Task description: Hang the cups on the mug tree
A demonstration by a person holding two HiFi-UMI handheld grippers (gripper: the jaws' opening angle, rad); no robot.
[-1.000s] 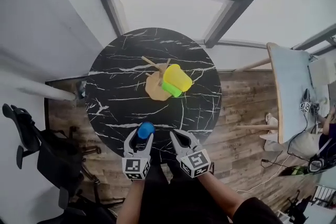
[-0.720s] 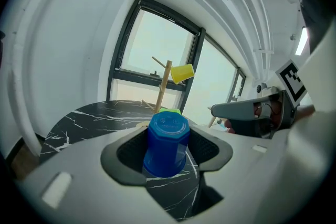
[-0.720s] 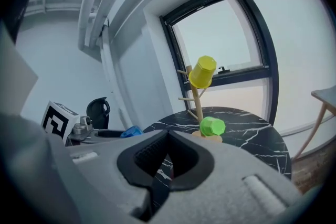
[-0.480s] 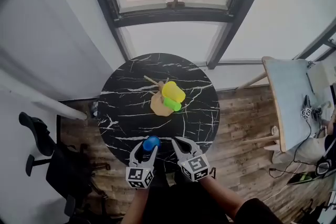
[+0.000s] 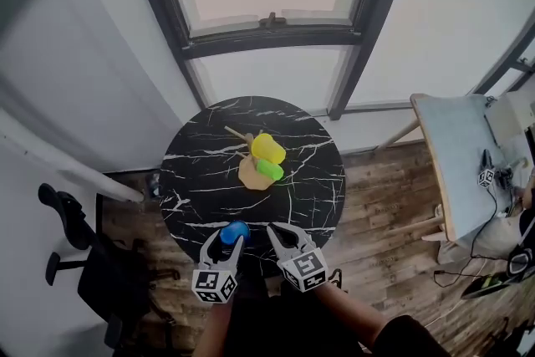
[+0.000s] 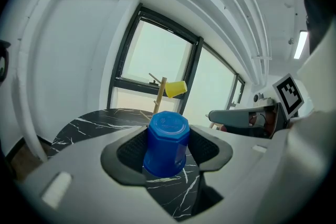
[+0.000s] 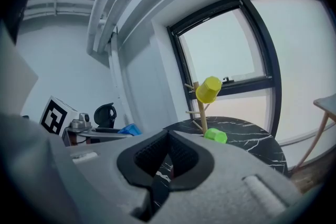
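Your left claw (image 5: pixel 224 245) is open wide, and its two pads press on the sides of the blue cup (image 6: pixel 167 141). It has the cup. The cup is up in the air over the near edge of the round black table (image 5: pixel 196 188). Its closed end points up and away from you.

Keep your squeeze just as it is. I think the cup is smooth and could slip if you let go even a little.

The mug tree (image 5: pixel 248 159) stands well away, near the far side of the table. A bare peg (image 5: pixel 236 132) sticks out on its far left side. That looks like the best one to go for. Bring the cup across slowly, and turn it so the open end faces the tip of the peg. Then slide it on.

The yellow cup (image 5: pixel 267 148) is on the right of the tree, up high. The green cup (image 5: pixel 270 170) is low, by the foot. Stay left of both so you do not bump them.

Your right claw (image 5: pixel 282 235) is closed tight and holds nothing. Keep it near you, out of the way.
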